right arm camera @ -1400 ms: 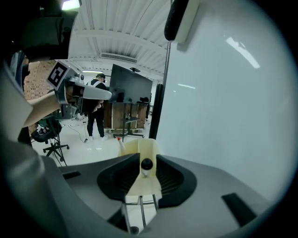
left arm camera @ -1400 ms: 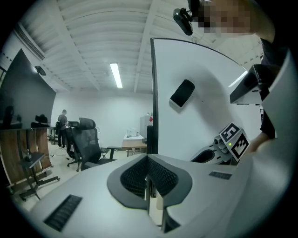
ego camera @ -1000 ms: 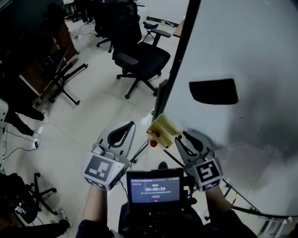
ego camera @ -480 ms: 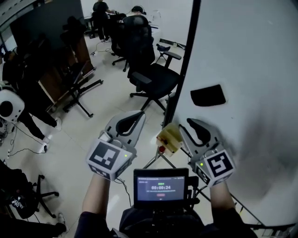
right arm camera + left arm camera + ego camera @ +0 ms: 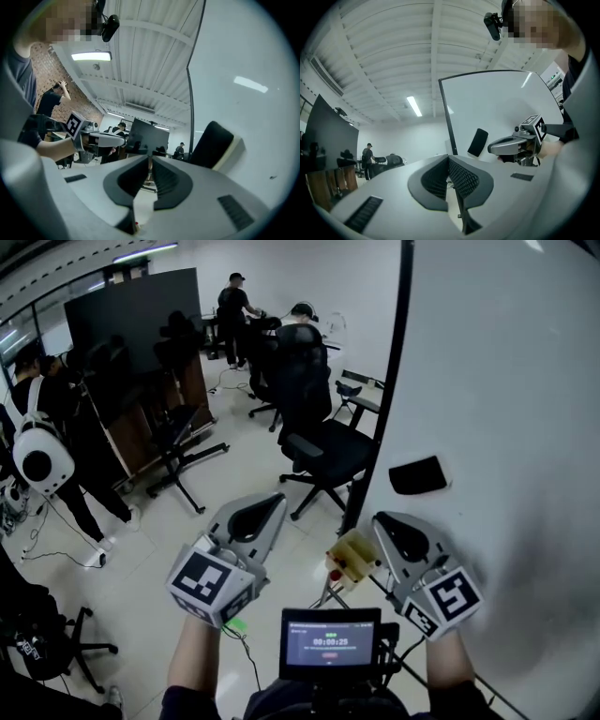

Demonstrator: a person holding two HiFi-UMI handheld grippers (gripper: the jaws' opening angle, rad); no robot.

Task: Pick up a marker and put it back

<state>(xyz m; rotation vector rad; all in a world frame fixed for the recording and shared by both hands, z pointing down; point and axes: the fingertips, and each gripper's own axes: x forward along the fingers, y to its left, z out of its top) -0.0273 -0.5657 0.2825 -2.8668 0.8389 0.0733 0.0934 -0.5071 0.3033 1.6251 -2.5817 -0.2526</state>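
Both grippers are held up in front of a whiteboard [image 5: 506, 381]. My left gripper [image 5: 273, 500] points away from me, jaws shut with nothing in them [image 5: 448, 157]. My right gripper [image 5: 382, 518] is by the board's left edge; its jaws are closing, the tips nearly together with nothing between them [image 5: 150, 158]. A pale yellow box [image 5: 354, 556] with a small red piece [image 5: 336, 574] under it sits between the two grippers. I cannot make out a marker. A black eraser [image 5: 418, 474] sticks to the board beyond the right gripper.
A black office chair [image 5: 323, 442] stands on the tiled floor just left of the board's dark frame [image 5: 375, 446]. People stand at the back [image 5: 231, 306] and at the far left [image 5: 42, 456]. A small screen [image 5: 330, 641] sits at my chest.
The head view has tipped upward, so more of the room shows and the eraser sits lower. Both grippers and the yellow box have stayed close together in front of me.
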